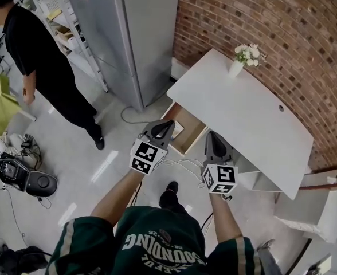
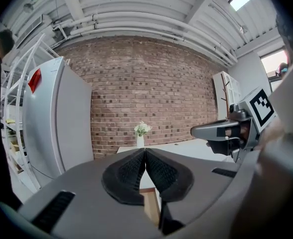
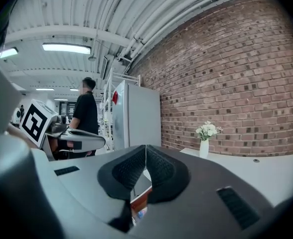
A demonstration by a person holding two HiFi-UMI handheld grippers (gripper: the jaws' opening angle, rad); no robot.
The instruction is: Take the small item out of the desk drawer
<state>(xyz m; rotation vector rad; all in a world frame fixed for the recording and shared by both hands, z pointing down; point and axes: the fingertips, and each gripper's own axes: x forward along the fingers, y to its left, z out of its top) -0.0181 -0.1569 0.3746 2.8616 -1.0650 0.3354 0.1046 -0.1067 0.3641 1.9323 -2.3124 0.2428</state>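
1. My left hand-held gripper [image 1: 164, 125] has its jaws pressed together, with nothing between the ribbed black pads [image 2: 131, 171].
2. My right hand-held gripper [image 1: 212, 137] is closed and empty too, its pads meeting in a thin line.
3. Both hand-held grippers point roughly level toward a white surface [image 1: 243, 113] that stands against a red brick wall [image 1: 283, 22].
4. A drawer [image 1: 194, 139] stands pulled out from the near edge of the surface, showing a light wooden inside.
5. A small pale item [image 1: 177, 128] lies in the drawer just beside my left hand-held gripper's tip. It looks whitish and flat, but is too small to make out its shape.
6. A white vase [image 1: 235, 67] of pale flowers [image 1: 249, 53] stands at the far end of the surface.
7. A grey refrigerator [image 1: 140, 33] stands to the left, and a person in black [image 1: 42, 56] stands beyond it.
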